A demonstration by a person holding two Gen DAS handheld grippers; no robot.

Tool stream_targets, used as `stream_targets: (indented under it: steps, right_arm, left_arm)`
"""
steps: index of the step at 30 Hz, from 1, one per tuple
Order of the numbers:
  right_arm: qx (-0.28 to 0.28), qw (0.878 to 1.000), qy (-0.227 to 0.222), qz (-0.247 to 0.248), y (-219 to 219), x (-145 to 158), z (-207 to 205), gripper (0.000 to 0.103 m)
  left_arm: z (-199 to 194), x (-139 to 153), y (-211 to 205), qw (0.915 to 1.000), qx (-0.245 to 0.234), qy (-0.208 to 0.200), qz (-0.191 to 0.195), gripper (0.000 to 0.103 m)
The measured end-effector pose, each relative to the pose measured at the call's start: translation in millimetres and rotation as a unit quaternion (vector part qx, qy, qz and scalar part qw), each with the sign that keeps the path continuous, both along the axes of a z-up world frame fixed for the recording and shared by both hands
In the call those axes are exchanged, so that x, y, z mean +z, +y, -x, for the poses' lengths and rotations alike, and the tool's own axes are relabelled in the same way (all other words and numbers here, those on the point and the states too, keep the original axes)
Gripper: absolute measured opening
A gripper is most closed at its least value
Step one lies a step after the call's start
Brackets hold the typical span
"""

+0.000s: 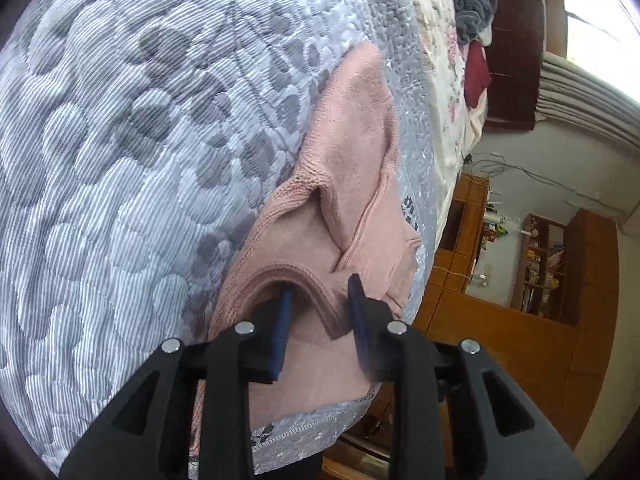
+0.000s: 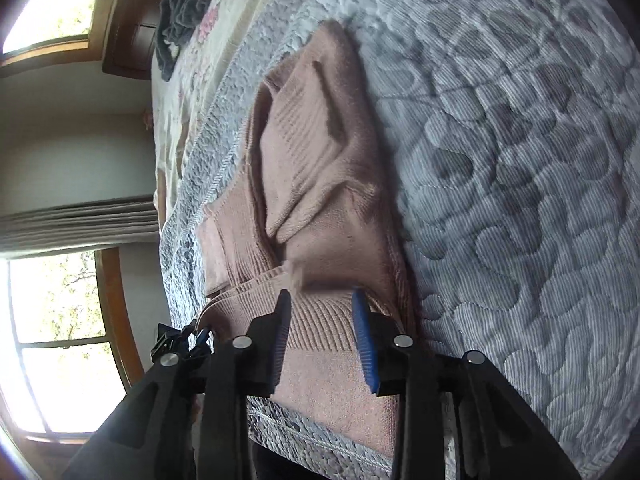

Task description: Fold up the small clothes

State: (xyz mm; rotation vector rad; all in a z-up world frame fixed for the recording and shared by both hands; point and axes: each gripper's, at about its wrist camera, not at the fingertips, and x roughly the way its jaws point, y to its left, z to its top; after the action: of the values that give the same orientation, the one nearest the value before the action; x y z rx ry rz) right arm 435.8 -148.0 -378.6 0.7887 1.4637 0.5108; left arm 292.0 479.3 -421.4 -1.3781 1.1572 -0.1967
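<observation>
The sweater [image 1: 352,152] was laid lengthwise ahead of both grippers, left [image 1: 320,292] and right [image 2: 320,300], fingers parted, nothing gripped.

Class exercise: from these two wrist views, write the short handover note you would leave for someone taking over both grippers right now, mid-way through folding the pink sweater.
Left gripper: open, one finger slipped inside the pink sweater's ribbed opening, not clamped.
Right gripper: open, jaws astride a ribbed edge of the sweater, not clamped.
Sweater lies near the edge of the grey quilted bedcover, partly folded: a sleeve is already laid over the body.
Left: close on the near edge, finish the fold, flatten it.
A grey garment waits farther up the bed.
</observation>
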Motion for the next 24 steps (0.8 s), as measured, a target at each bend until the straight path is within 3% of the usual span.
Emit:
stream_targets:
  steps: [3, 6, 10, 20, 24]
  right_arm:
    - [0.034, 0.999, -0.041, 0.010, 4, 16, 0, 0.034]
    - [0.064, 0.992, -0.084, 0.062, 11, 25, -1, 0.034]
    - [0.095, 0.983, -0.119, 0.101, 22, 24, 3, 0.034]
    - [0.148, 0.954, -0.172, 0.198, 46, 10, 10, 0.034]
    - [0.175, 0.941, -0.191, 0.219, 60, 7, 15, 0.033]
  left_arm:
    - [-3, 18, -6, 0.9968, -0.040, -0.031, -0.062, 0.037]
    - [-9, 33, -14, 0.9833, -0.083, -0.045, -0.156, 0.037]
    - [-20, 37, -23, 0.9667, -0.123, -0.053, -0.218, 0.038]
    - [-42, 29, -54, 0.9253, -0.209, -0.041, -0.314, 0.049]
    - [-41, 29, -62, 0.9126, -0.221, -0.047, -0.341, 0.045]
